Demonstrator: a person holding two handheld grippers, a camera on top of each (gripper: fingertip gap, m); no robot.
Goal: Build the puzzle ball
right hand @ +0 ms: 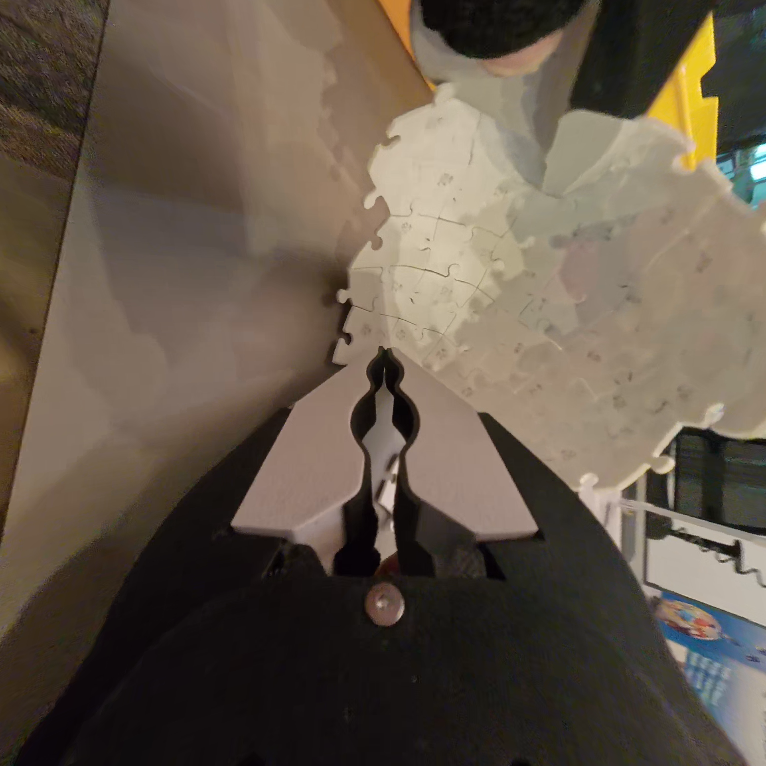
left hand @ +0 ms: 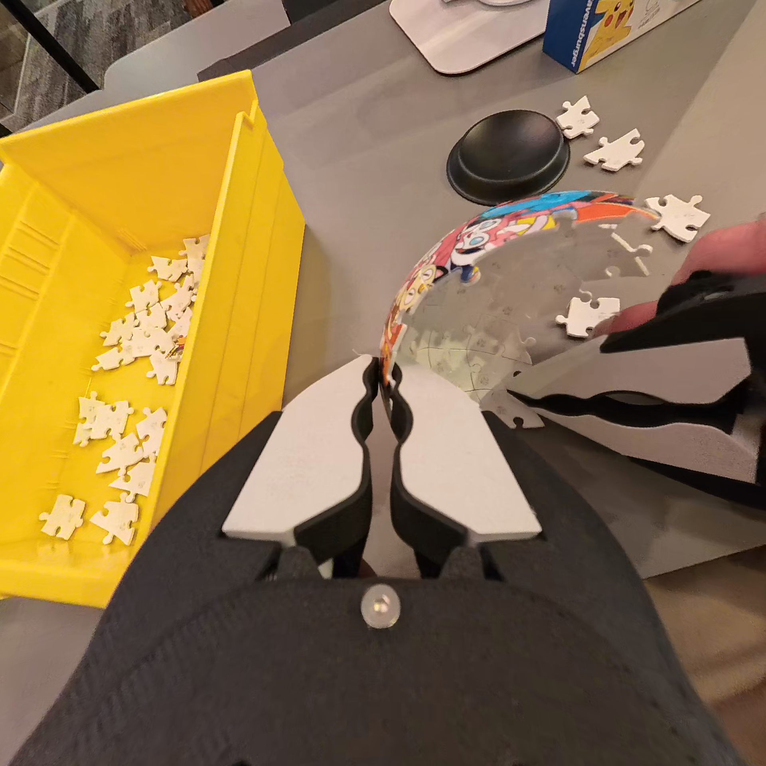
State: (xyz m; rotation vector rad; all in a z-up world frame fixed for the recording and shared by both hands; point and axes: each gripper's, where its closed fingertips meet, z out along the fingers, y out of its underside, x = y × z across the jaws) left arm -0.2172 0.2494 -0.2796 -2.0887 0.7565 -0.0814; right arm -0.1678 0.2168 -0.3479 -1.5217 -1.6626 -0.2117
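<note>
The left gripper (left hand: 384, 375) pinches the near rim of the half-built puzzle ball (left hand: 476, 290), a curved shell held above the grey table (left hand: 364, 174) with its white hollow facing right, where the right gripper (right hand: 384, 352) clamps its lower edge, beyond the yellow bin (left hand: 124, 207) of loose pieces (left hand: 141, 331).

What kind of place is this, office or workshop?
Probably an office or lab desk used for puzzle building: a grey table, a yellow bin of loose pieces, a black dome stand and a blue puzzle box.
</note>
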